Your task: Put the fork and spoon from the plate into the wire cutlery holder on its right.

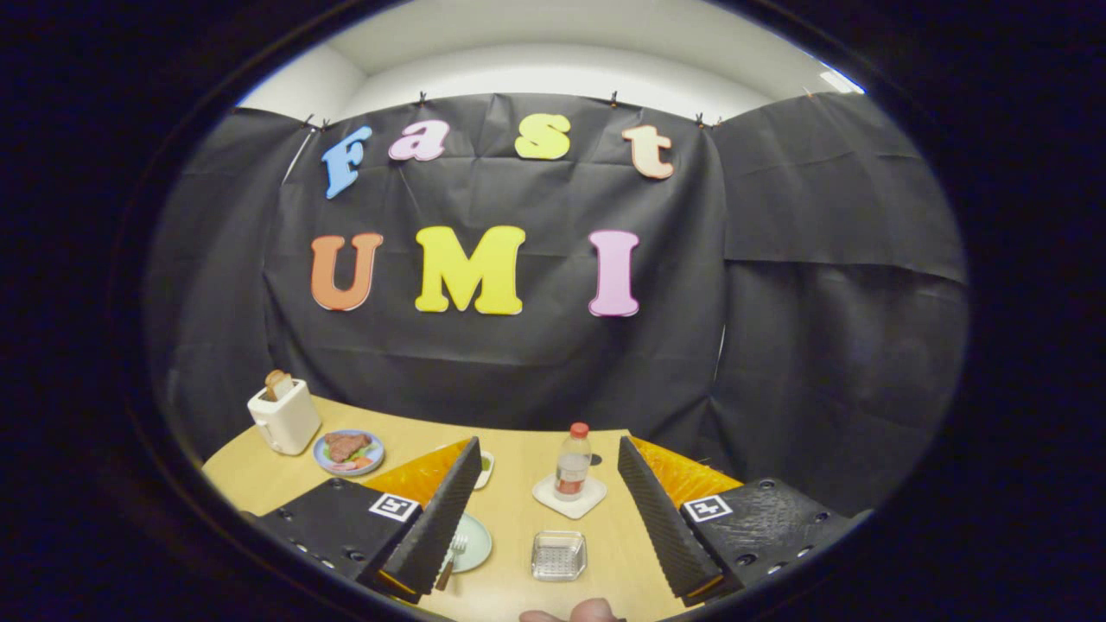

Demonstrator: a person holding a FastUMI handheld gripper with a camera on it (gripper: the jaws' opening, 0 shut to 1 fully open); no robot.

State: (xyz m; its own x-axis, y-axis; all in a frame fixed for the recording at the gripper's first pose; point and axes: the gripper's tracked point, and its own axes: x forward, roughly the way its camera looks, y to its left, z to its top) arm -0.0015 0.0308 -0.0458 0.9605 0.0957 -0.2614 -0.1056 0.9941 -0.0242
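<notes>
- Gripper view, gripper (546, 505): the jaws stand spread wide and released, with nothing between them. You hold the tool high above the tabletop (259, 479), so the full working area lies in sight ahead of the fingers. This reads as an approach posture, not yet a grasp.
- Gripper view, plate (473, 540): it lies just beside the left finger, which partly covers it. Its rim is pale green and round.
- Gripper view, fork (452, 555): it rests on the plate with tines pointing away from you and the handle toward you, a convenient lie for a pinch across the handle. The tines look metallic and the handle appears brownish. The spoon cannot be made out; it may be hidden behind the left finger.
- Gripper view, wire cutlery holder (558, 555): it sits to the right of the plate, between the two fingers, upright with its mouth open upward. It looks like a small square mesh basket and appears empty.
- Gripper view, other items: a bottle (572, 462) stands on a white coaster (568, 498) beyond the holder. A toaster (284, 416) and a plate of food (348, 451) sit well apart, beyond the left finger.
- Judgement: lower and shift left toward the fork handle first.
</notes>
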